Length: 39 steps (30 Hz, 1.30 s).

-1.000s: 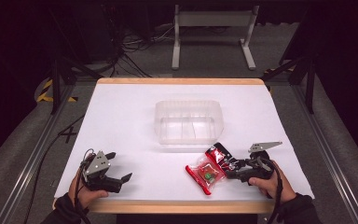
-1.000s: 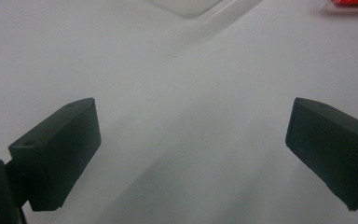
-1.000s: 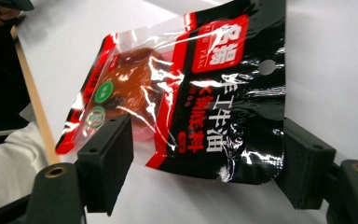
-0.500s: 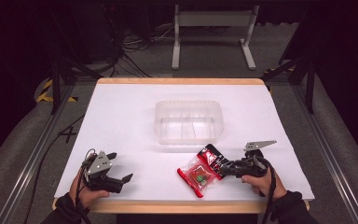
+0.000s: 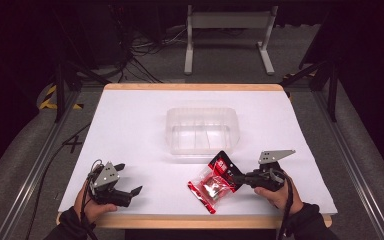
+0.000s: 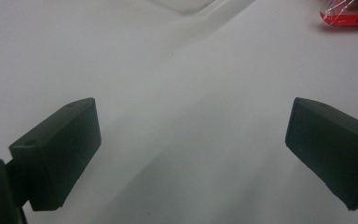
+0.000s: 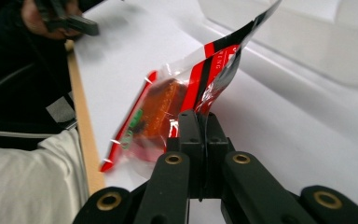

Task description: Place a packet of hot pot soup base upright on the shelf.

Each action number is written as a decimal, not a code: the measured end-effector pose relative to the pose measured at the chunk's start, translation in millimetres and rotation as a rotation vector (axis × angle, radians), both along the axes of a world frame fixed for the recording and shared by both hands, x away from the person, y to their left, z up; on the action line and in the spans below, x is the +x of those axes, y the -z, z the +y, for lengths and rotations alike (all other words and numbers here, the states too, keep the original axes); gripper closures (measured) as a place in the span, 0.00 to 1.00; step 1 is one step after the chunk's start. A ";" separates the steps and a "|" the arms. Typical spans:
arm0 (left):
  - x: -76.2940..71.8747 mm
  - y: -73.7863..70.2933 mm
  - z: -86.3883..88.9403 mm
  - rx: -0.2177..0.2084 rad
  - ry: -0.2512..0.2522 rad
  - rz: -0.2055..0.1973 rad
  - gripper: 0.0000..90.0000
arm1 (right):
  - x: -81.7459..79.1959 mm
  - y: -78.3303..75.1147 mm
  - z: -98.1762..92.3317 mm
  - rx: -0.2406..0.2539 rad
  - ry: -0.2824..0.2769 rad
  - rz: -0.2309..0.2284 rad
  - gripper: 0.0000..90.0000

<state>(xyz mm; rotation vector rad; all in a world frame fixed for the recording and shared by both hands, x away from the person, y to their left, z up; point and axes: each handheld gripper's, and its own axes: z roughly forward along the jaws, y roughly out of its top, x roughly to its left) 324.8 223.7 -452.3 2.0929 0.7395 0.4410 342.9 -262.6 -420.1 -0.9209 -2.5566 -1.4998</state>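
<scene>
We had the right gripper (image 5: pixel 236 177) pinched tight on the snack packet's (image 5: pixel 213 182) edge, the packet lying on the table (image 5: pixel 130 125) just before the clear tub (image 5: pixel 203 131). Our left gripper (image 5: pixel 128 178) rested well apart, fingers (image 6: pixel 58 151) spread wide, empty.

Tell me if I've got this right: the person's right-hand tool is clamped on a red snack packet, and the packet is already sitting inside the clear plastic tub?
Not quite. The right gripper is indeed clamped on the red snack packet, but the packet is not inside the clear plastic tub. The high view shows it on the white table, in front of the tub, towards the person.
</scene>
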 end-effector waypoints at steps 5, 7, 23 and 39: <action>-0.6 -0.3 -0.7 0.009 0.003 -0.005 0.04 | -11.7 -21.7 2.0 0.010 0.012 -0.072 1.00; -0.7 -0.3 -0.7 0.008 0.003 -0.002 0.04 | -13.3 -25.4 1.4 0.018 0.018 -0.081 1.00; 0.0 -0.5 0.6 -0.009 0.012 0.007 0.05 | -33.6 -62.9 -9.2 -0.009 0.081 -0.241 1.00; 0.6 -0.6 0.3 -0.016 0.008 0.010 0.05 | -40.2 -91.6 -8.3 0.041 0.134 -0.329 1.00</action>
